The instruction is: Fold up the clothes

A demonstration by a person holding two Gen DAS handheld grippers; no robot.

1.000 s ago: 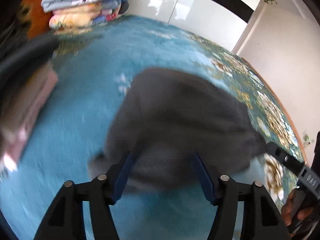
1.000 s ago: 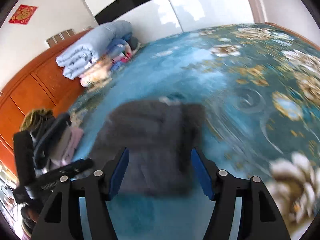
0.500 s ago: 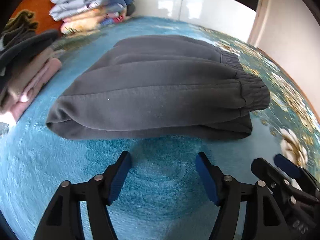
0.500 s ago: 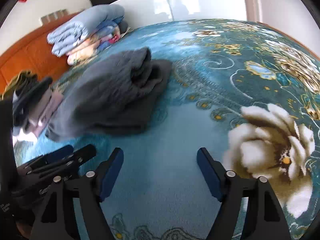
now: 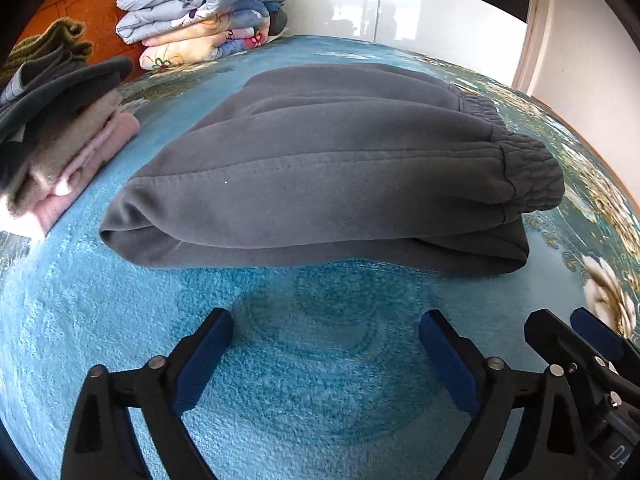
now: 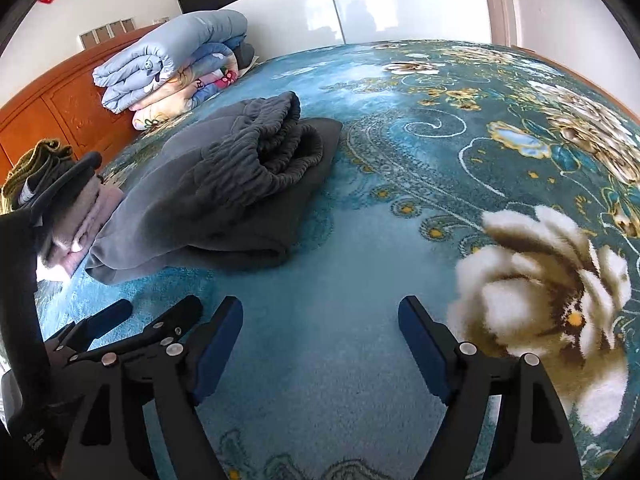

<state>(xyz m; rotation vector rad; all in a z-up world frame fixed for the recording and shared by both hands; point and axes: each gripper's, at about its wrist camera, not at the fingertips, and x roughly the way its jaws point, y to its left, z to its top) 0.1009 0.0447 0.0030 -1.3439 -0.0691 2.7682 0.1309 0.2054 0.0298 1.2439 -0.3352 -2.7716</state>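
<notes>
Both grippers hover low over the blue floral carpet (image 5: 280, 400), holding nothing. On the left gripper (image 5: 326, 328) the blue-padded fingers stand wide apart with bare pile between them, and the right gripper (image 6: 320, 316) is spread just as wide. Each shows in the other's view only as a cut-off black frame at the edge: the right one at the lower right of the left view, the left one at the lower left of the right view.

Just ahead of the left gripper, apart from its fingertips, lie the folded grey sweatpants (image 5: 332, 168), with the elastic waistband at the right end. The layers underneath are hidden. From the right view the pants (image 6: 224, 196) sit ahead and to the left.

A stack of folded clothes (image 5: 60, 132) lies to the left, partly cropped by the frame. Folded quilts (image 5: 200, 12) rest against a wooden cabinet (image 6: 60, 108) further back.
</notes>
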